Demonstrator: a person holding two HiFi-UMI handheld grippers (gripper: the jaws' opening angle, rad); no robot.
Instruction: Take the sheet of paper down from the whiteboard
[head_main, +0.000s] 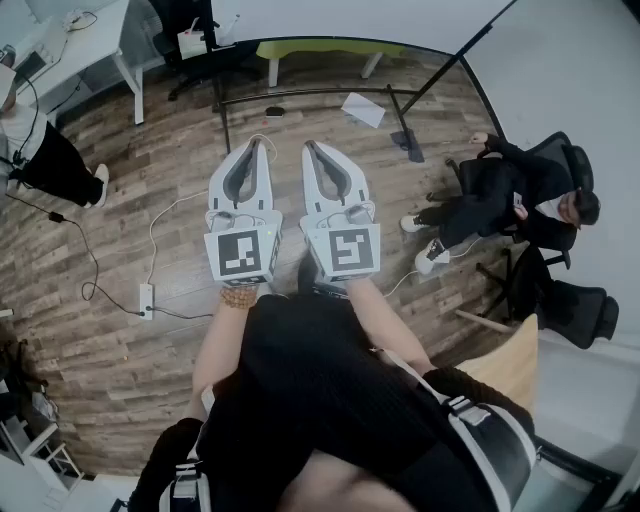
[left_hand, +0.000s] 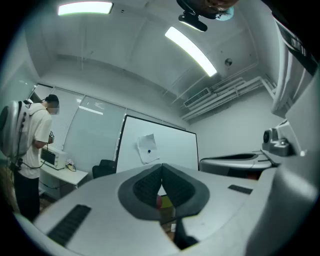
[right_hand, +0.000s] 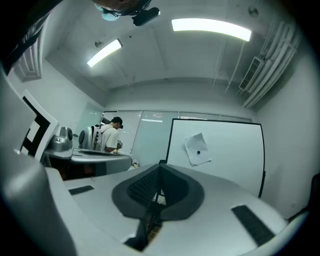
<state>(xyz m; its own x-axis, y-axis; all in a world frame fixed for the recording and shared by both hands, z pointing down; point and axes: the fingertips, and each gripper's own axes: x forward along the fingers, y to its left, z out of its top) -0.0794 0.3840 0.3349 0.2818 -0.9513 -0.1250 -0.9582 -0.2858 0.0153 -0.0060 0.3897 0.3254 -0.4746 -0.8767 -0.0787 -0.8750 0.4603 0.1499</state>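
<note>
A crumpled white sheet of paper (left_hand: 147, 148) hangs on the whiteboard (left_hand: 175, 145) under a small blue magnet, some way ahead of me. The right gripper view shows the same sheet of paper (right_hand: 198, 149) on the whiteboard (right_hand: 235, 150), right of centre. My left gripper (head_main: 262, 148) and right gripper (head_main: 310, 150) are held side by side in front of my body, both shut with nothing between the jaws. In the left gripper view the left gripper (left_hand: 161, 167) points roughly at the board, well short of it. The right gripper (right_hand: 160, 165) points just left of the board's edge.
A person with a backpack (left_hand: 27, 150) stands at a side table with a microwave (left_hand: 50, 158), left of the board. A person sits on an office chair (head_main: 520, 195) to my right. A power strip (head_main: 146, 298) and cables lie on the wooden floor. The whiteboard's stand (head_main: 300, 95) is ahead.
</note>
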